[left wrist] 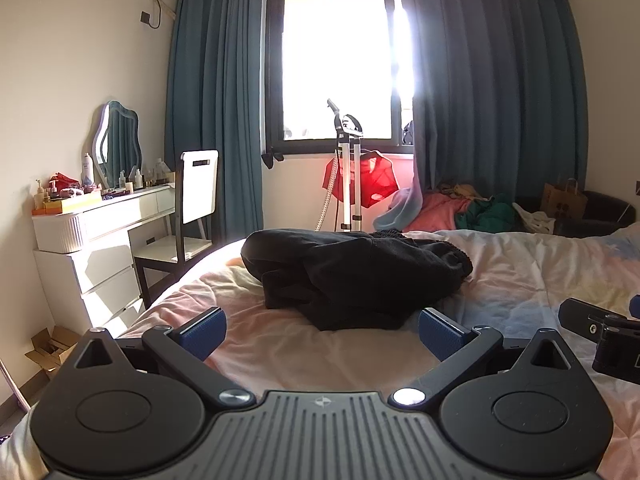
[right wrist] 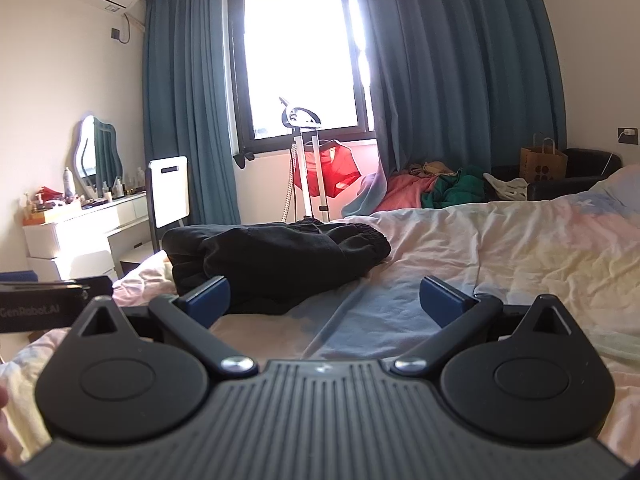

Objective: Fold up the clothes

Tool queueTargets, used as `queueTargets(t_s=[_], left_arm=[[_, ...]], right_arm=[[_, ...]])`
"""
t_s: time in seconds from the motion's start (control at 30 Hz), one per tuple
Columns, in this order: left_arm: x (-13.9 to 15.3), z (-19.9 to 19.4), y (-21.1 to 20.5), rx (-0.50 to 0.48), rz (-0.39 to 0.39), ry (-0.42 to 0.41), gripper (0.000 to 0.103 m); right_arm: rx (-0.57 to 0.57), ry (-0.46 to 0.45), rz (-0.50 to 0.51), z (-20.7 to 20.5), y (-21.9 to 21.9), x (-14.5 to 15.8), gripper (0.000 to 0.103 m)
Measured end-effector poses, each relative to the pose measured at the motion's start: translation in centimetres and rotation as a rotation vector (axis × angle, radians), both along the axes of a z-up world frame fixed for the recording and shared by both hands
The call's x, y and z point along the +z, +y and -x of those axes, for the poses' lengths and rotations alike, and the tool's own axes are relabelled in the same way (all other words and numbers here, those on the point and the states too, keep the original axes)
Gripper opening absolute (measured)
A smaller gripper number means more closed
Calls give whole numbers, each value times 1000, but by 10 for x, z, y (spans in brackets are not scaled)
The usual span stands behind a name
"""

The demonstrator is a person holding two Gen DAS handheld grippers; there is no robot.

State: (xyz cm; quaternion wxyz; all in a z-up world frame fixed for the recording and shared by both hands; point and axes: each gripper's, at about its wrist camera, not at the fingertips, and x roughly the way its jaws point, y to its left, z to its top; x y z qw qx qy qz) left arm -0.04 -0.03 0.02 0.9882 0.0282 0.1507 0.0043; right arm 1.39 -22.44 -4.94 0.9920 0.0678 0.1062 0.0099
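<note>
A crumpled black garment [left wrist: 352, 276] with an elastic waistband lies in a heap on the bed [left wrist: 520, 280]. In the left wrist view it sits straight ahead, just beyond my left gripper [left wrist: 322, 334], which is open with nothing between its blue pads. In the right wrist view the same black garment [right wrist: 276, 258] lies ahead and to the left. My right gripper [right wrist: 324, 300] hangs open over the sheet, its left pad close in front of the cloth, apart from it. The right gripper's body [left wrist: 600, 336] shows at the right edge of the left view.
A white dressing table [left wrist: 104, 232] with bottles and a chair [left wrist: 192, 216] stand left of the bed. Beyond the foot are a garment steamer stand [left wrist: 348, 176] with a red garment [left wrist: 368, 180], a pile of coloured clothes [left wrist: 472, 210] and a paper bag [left wrist: 564, 200].
</note>
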Motion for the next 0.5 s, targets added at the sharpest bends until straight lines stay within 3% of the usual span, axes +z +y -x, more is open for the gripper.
queueTargets(t_s=[0.2, 0.3, 0.5], left_arm=[[0, 6, -9, 3, -29, -16, 103], [0, 5, 0, -12, 14, -6, 103], [1, 3, 5, -25, 17, -5, 103]], right_arm=[[-5, -5, 10, -2, 0, 1, 103], [-22, -8, 17, -1, 1, 0, 103], [-29, -12, 48, 3, 10, 5, 103]])
